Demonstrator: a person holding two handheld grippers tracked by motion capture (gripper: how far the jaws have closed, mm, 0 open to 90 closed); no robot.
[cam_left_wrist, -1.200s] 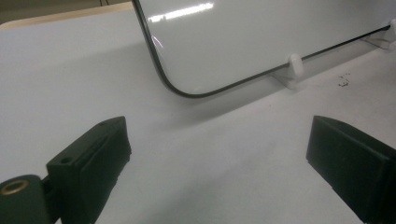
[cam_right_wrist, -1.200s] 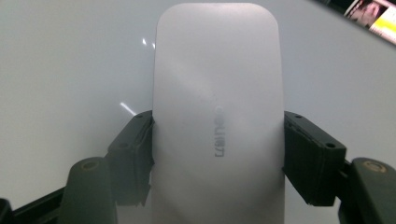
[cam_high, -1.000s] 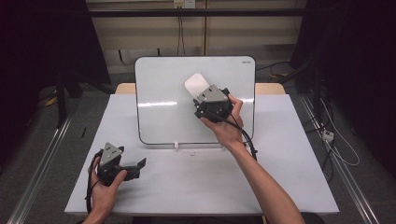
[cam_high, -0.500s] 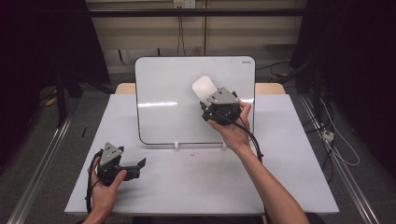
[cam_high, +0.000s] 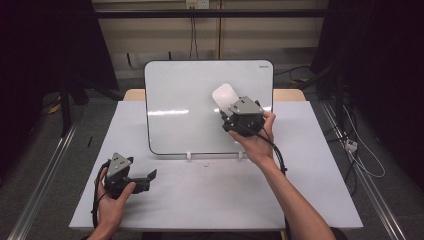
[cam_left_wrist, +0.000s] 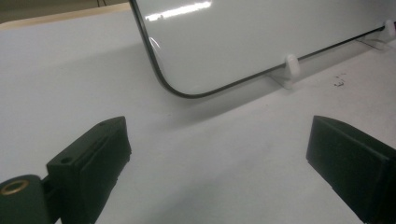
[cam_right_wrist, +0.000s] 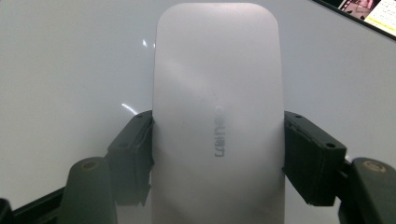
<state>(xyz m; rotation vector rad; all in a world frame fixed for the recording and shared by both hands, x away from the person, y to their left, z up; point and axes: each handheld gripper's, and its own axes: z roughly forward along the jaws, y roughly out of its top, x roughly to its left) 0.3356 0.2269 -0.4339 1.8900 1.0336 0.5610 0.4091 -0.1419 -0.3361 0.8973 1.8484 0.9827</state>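
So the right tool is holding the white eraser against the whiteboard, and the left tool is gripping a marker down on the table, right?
Not quite. The left tool holds nothing: the left gripper view shows its jaws wide apart over bare table. The rest stands: the right tool is clamped on the white eraser against the whiteboard.

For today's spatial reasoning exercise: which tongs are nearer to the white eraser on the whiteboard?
Right. The right tongs are shut on the white eraser, pressed against the whiteboard. The left tongs rest open on the table, well in front of the board.
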